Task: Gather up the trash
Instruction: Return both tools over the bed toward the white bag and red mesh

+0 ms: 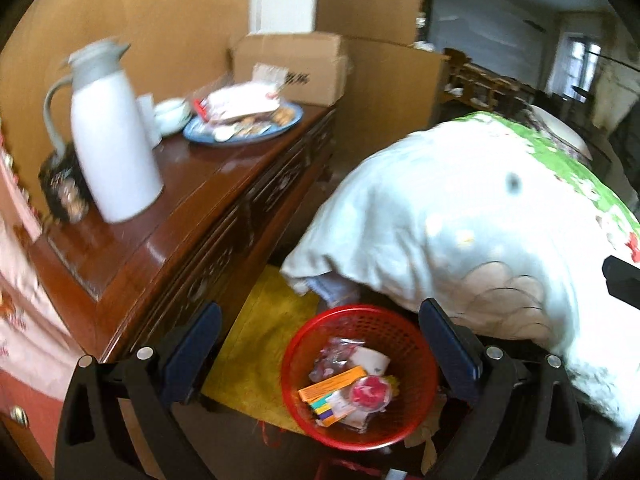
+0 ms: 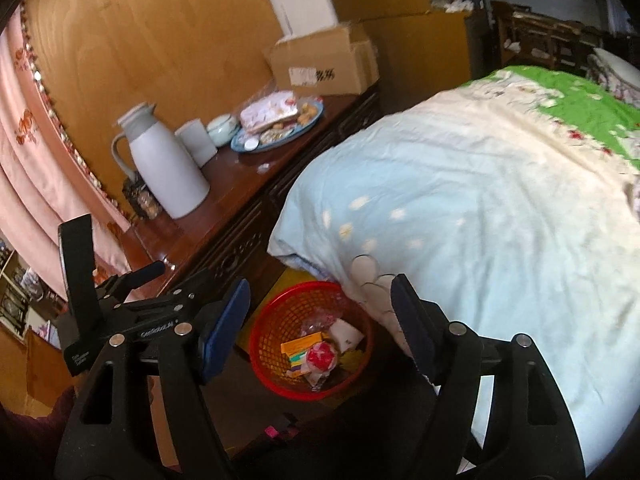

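A red mesh basket (image 1: 292, 364) stands on the floor between a wooden sideboard and a bed. In it lie an orange box (image 1: 332, 382), a round red lid (image 1: 368, 390), a white paper cup (image 1: 374, 360) and clear wrappers. My left gripper (image 1: 320, 308) hovers above the basket, open, with nothing between its blue pads. In the right wrist view the same basket (image 2: 260, 340) sits below my right gripper (image 2: 320, 284). That gripper is also open, with nothing between its fingers. No trash is held by either one.
The sideboard (image 1: 192, 200) carries a white thermos jug (image 1: 116, 152), a cup, a blue plate of snacks (image 1: 244, 120) and a cardboard box (image 1: 292, 64). A quilt-covered bed (image 2: 480, 200) overhangs the basket on the right. A yellow mat (image 1: 256, 344) lies under the basket.
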### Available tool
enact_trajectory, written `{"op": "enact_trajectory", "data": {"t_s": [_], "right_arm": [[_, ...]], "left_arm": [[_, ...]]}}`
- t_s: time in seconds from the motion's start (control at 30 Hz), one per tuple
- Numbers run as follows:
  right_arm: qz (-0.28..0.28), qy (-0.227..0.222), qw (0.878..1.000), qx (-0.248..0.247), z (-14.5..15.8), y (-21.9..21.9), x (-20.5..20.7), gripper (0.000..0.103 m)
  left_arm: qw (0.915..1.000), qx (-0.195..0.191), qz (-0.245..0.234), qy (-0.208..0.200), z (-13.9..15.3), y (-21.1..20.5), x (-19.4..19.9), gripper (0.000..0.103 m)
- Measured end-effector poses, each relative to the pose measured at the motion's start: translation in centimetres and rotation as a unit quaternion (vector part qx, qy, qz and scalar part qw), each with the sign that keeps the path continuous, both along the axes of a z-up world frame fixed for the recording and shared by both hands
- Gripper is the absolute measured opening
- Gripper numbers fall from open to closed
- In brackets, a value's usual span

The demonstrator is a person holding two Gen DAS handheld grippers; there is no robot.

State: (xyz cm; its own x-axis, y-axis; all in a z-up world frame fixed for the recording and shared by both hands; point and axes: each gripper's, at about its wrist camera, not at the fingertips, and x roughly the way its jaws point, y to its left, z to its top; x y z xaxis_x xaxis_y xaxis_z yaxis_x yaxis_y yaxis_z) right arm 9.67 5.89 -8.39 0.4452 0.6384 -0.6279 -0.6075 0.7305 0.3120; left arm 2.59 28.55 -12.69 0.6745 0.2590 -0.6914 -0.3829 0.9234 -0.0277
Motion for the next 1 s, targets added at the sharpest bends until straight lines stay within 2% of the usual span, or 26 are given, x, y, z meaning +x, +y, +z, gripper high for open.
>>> {"op": "enact_trajectory", "data": {"t_s": [0.23, 0.5, 0.77, 1.0], "right_arm": [[-0.051, -0.025, 0.998, 0.033, 1.7, -5.9, -1.2, 0.075], [-0.121, -0.049, 0.99, 0.056, 2.4, -13.5, -1.6, 0.078], [-0.225, -0.051, 0.971, 0.056, 1.6, -21.1, 1.6, 0.079], [-0.307, -0.037, 0.951, 0.013, -1.5, -25.8, 5.1, 0.079]], "left_arm": [[0.9976, 0.049, -0.045, -0.02, 2.8, -5.4, -0.2, 0.097], [0.9894, 0.096, -0.1, -0.043, 5.2, -12.3, 0.9, 0.097], [0.9767, 0.125, -0.169, -0.044, 4.5, -19.2, 5.8, 0.097], [0.9661, 0.122, -0.226, -0.029, 2.5, -24.0, 11.5, 0.097]]}}
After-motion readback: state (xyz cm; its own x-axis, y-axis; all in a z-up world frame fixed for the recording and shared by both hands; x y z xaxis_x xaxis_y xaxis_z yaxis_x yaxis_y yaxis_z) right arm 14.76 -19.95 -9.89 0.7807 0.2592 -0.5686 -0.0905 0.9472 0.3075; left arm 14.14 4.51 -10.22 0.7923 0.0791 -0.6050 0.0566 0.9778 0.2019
